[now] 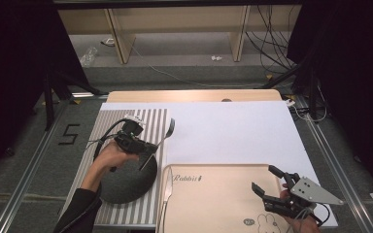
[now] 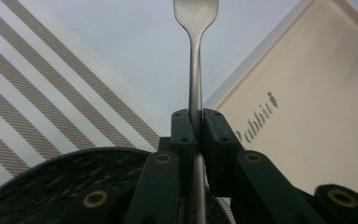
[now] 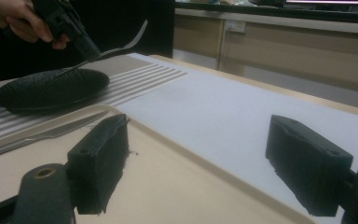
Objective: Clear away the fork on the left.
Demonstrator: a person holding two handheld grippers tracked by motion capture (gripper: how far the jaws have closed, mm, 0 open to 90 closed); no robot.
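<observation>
Striped mat (image 1: 126, 121), fork (image 1: 161, 138) clamped between left fingers (image 2: 182, 135)

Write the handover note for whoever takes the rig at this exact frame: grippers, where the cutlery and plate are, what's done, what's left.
Left gripper: shut on the fork, gripped along the handle, carried above the striped mat near the black plate.
Right gripper: open, holding nothing, over the beige tray.
Knife: lying on the tray's left edge, untouched.
Done: fork picked up.
Left: probably set the fork down beside the plate, then likely fetch the knife.
</observation>
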